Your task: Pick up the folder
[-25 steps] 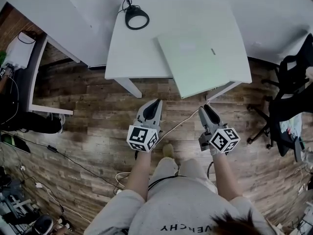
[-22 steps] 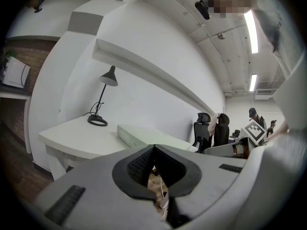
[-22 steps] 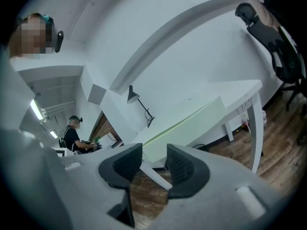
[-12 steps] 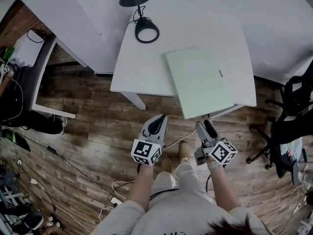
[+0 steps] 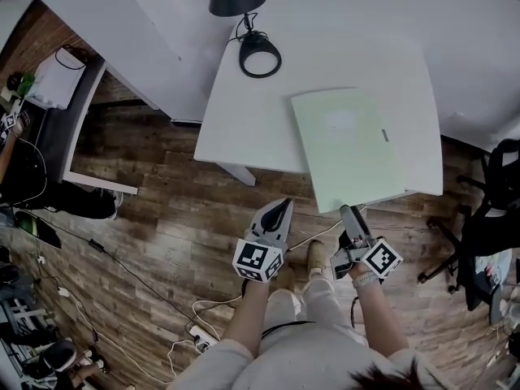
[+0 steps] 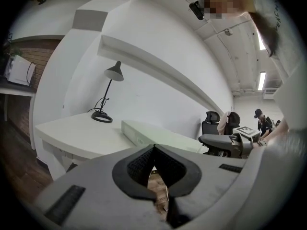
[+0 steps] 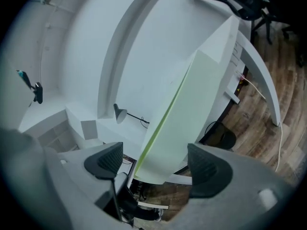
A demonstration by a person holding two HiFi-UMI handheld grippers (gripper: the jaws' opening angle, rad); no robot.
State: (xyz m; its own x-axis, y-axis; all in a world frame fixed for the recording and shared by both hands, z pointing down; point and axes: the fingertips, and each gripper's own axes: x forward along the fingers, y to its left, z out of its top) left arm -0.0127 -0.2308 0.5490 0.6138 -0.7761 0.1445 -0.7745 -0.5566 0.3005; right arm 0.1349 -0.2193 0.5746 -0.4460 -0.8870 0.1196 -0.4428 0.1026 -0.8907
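While the folder (image 5: pixel 349 149) lies flat on the white table (image 5: pixel 244 128), its near edge juts past the table's front edge, over the wood floor (image 5: pixel 162 218). It is pale green and sits toward the table's right side, well apart from the black lamp (image 5: pixel 260 55), which stands at the far edge.

Both grippers are held in front of the table, below its top in the head view, above the floor. The left gripper (image 5: pixel 280 207) points at the table's front, left of the folder; its view shows the jaws pressed together at the tips with nothing between them.

The right gripper (image 5: pixel 349 214) is just beside the folder's overhanging edge. Its jaws have just been opening and stand spread wide. In its own view the room stands tilted on its side, and the folder's near corner shows in the gap between the two pads (image 7: pixel 106 161), ahead of them and touching neither. Nothing is pinched.

A black chair (image 5: pixel 487 226) stands to the right of the table.
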